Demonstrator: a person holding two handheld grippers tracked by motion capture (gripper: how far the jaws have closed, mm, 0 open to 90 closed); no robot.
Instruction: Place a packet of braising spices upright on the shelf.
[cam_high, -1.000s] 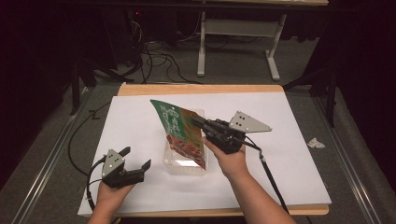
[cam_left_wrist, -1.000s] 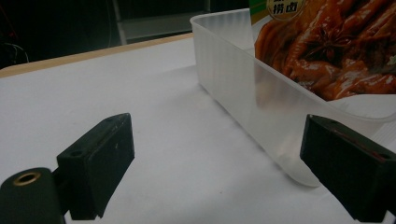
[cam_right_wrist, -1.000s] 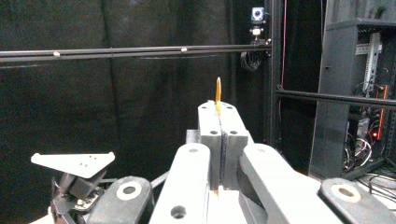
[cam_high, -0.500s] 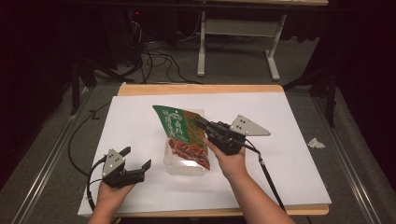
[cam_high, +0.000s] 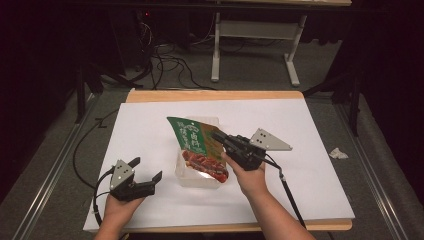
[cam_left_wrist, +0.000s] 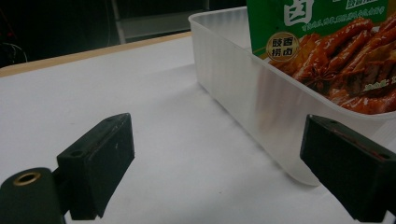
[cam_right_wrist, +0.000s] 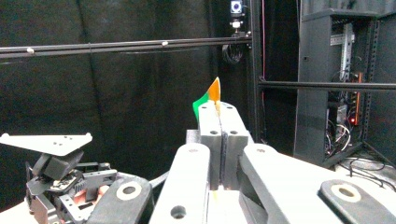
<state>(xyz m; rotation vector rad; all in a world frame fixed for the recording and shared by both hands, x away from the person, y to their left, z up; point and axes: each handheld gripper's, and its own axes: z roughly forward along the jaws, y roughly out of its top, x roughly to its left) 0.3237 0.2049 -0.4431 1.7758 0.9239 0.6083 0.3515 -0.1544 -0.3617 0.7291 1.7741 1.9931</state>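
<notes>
My right gripper (cam_high: 218, 136) is clamped on the edge of a pouch (cam_high: 197, 147), jaws pressed flat together; in the right gripper view I see a green and orange sliver of the pouch (cam_right_wrist: 211, 95) sticking out past the closed jaw tips. The pouch is glossy, green at the top with printed characters and a picture of red-brown braised meat lower down. I have it tilted, its lower end down inside a tub (cam_high: 192, 177) and its upper end raised toward the far left of the desk (cam_high: 310, 130).

My left gripper (cam_high: 146, 172) sits near the front left of the desk, jaws spread wide and holding nothing. In the left gripper view its two black blocky jaws frame bare white surface, and the tub (cam_left_wrist: 243, 93) stands just beyond the right-hand jaw; I cannot tell whether they touch.

The tub is a translucent, frosted plastic box, rectangular with rounded corners and smooth walls, and the pouch (cam_left_wrist: 336, 51) shows through and above its rim. It stands at the middle of the desk, between my two hands. The desk is covered by a white sheet with a wooden edge showing at the far and near sides.

A crumpled white scrap (cam_high: 338, 153) lies on the grey floor right of the desk. Behind the desk are black cables (cam_high: 165, 60) and a grey frame (cam_high: 255, 42) on the floor.
</notes>
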